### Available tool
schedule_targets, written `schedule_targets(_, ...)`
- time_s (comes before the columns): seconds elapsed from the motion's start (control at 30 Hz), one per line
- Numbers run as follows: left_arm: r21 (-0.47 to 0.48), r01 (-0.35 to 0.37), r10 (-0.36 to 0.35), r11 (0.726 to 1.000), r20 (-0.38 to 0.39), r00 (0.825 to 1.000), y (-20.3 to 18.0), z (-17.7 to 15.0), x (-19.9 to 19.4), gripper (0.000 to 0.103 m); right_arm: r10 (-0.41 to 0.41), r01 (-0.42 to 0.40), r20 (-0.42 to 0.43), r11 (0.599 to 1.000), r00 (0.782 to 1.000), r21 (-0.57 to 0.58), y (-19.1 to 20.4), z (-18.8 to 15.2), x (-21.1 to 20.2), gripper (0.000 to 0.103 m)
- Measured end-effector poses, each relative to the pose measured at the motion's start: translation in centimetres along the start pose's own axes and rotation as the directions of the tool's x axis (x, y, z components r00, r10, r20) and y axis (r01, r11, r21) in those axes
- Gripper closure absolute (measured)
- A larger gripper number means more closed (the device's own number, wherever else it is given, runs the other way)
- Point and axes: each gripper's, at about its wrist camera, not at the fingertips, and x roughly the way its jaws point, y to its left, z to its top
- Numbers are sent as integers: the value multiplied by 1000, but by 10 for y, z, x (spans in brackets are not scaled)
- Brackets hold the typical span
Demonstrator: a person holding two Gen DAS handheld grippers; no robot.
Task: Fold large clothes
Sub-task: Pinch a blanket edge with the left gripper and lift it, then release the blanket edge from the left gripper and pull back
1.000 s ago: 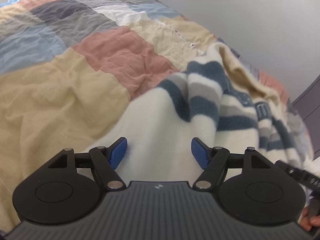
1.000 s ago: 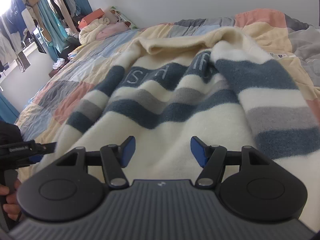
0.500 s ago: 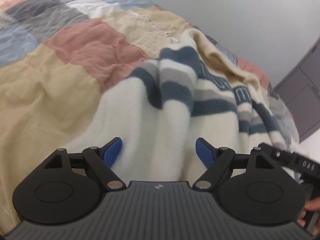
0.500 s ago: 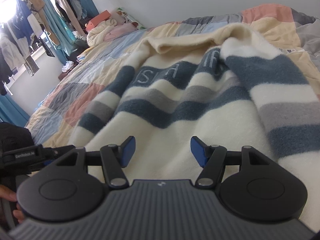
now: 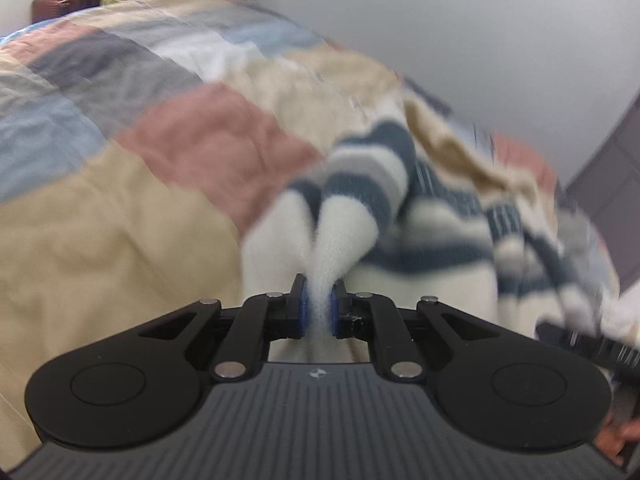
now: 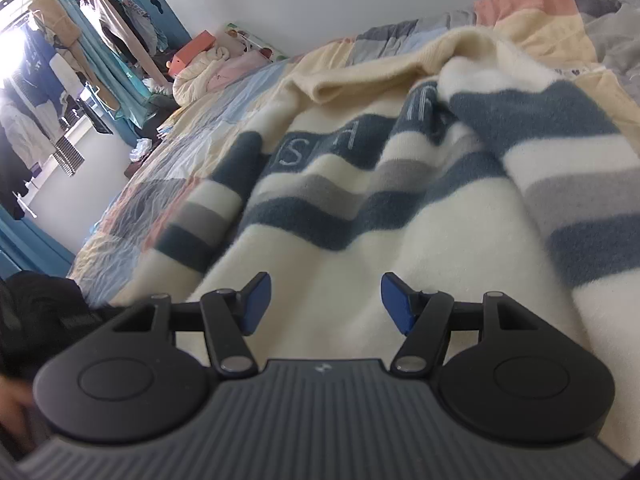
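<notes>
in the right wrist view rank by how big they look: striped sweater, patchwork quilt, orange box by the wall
1. striped sweater, though it is nearest the camera
2. patchwork quilt
3. orange box, smallest and far off

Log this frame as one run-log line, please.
stage: first grasp | left gripper: shut on striped sweater, jaws just closed | right gripper: open above it | surface: patchwork quilt

The striped sweater (image 6: pixel 400 200) bears woven letters on a dark band; "S" and "H" are readable.
</notes>
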Motion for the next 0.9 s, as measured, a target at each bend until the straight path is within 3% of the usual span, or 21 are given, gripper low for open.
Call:
schedule_targets(0.17, -79, -45, 50, 996, 59, 997, 46, 84, -20, 91, -14, 12, 64, 999, 998, 36, -6, 6, -4, 39)
schedule_targets(0.3, -40, -141, 145, 989, 100, 984, 64, 167, -17, 91, -21, 17, 80, 998, 997, 53, -12, 14, 2, 39)
schedule_targets(0.37, -62, -148, 155, 987, 109, 982, 71, 205, -9, 91, -29, 24, 84, 998, 996, 53, -16, 17, 7, 39)
schedule_targets(0.47, 16, -211, 207, 977, 131, 969, 67, 245, 18, 91, -55, 51, 89, 997, 994, 53, -21, 19, 17, 39)
schedule_targets(0.6, 36, -270, 266, 962, 90, 960, 77, 268, 83, 91, -79, 76, 92, 997, 993, 34, -24, 23, 33, 39)
schedule_targets(0.73, -14, -331, 331, 944, 2, 944, 105, 264, 150, 91, -94, 97, 101, 995, 991, -25, -21, 26, 50, 39)
schedule_targets(0.9, -107, -262, 259, 959, -48, 965, 139, 258, 175, 85, -81, 89, 96, 993, 992, -78, -22, 29, 69, 40)
